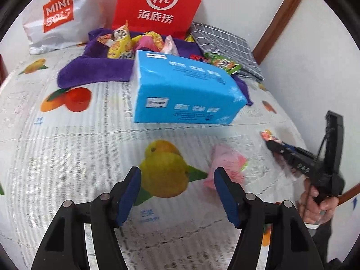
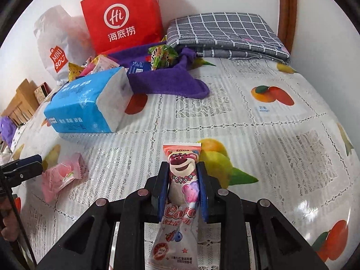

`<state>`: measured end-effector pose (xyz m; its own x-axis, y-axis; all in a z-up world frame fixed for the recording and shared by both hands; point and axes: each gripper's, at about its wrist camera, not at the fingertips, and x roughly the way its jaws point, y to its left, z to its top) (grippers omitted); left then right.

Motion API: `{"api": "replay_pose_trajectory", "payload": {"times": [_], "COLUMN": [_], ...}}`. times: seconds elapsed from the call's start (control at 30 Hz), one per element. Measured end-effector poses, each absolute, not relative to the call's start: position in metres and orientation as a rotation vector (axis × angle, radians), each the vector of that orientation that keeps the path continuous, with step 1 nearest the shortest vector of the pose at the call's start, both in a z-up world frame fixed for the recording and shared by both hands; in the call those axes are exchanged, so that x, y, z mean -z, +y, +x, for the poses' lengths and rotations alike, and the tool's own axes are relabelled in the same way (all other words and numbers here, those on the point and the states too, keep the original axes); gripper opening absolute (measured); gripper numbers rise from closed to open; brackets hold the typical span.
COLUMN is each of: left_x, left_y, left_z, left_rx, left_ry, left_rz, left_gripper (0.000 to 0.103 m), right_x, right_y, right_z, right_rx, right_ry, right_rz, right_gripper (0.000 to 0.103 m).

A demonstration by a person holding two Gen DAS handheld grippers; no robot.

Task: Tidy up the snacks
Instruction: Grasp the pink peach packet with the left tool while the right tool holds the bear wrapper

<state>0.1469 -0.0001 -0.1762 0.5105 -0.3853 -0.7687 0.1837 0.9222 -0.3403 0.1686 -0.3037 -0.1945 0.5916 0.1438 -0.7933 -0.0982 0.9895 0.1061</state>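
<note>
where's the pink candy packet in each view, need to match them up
Left wrist view: the pink candy packet lies on the tablecloth at lower right of centre, just beyond the left gripper's right fingertip.
Right wrist view: the same packet lies at the left edge, beside the other gripper's tips.
Shared landmark: the blue tissue pack, lying farther back on the table in both views.

Home: fruit-print tablecloth (image 2: 258, 117), folded checked cloth (image 2: 225, 36), shopping bags (image 2: 121, 18), tissue pack (image 2: 90, 103).
</note>
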Motion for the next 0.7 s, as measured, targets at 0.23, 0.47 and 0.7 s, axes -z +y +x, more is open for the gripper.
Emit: {"api": "replay_pose_trajectory", "payload": {"times": [0.23,0.47,0.7], "left_x": [0.172,0.179,0.18], "left_y": [-0.041,-0.081,-0.078], "left_z": [0.165,0.161,0.154], "left_rx": [0.457,0.47,0.404], "left_ry": [1.018,1.006,0.953], "left_rz": [-0.128,0.097,0.176], "left_gripper": [0.065,0.065,0.041], "right_x": [0.194,0.195,0.196], "right_y": [-0.301,-0.303,-0.307], "right_z": [0.168,0.169,0.17], "right_rx": [-0.145,-0.157,-0.169], "right_ry": [0.931,0.932,0.928], "right_rz": [0.025,0.051,0.076], "right_gripper": [0.03,0.03,0.03]}}
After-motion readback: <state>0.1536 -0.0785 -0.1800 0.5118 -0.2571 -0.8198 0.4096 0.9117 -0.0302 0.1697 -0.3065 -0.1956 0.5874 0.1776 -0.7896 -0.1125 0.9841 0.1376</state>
